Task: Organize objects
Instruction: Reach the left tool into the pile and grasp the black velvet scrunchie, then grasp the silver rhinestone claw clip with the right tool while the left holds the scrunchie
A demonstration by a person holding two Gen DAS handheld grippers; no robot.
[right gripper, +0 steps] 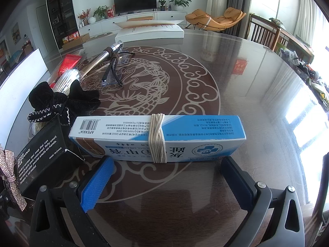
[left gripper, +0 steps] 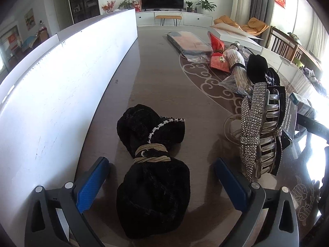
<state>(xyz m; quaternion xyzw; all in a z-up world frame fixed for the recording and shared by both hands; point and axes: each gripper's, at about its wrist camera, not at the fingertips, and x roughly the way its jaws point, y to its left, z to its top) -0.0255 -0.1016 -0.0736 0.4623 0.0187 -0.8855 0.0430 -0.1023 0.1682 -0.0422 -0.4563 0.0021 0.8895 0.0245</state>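
Left gripper jaws stand apart, astride the black velvet bow; right gripper jaws likewise apart, empty. Recommendation: clamp the bow at its cord wrap.

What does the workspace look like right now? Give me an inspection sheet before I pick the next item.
Surface: glossy brown table with a dragon pattern, strong window glare.
Job's things: black velvet bow lying between the left fingers; blue-and-white box bound with cord, lying crosswise ahead of the right fingers.
Clutter: rhinestone hair clip, black soap box, second black bow, glasses, red packet.
Grippers: left gripper open, touching nothing; right gripper open, empty.
Cables: nothing seen.
Surroundings: white board along the table's left edge; television, orange lounge chair beyond.
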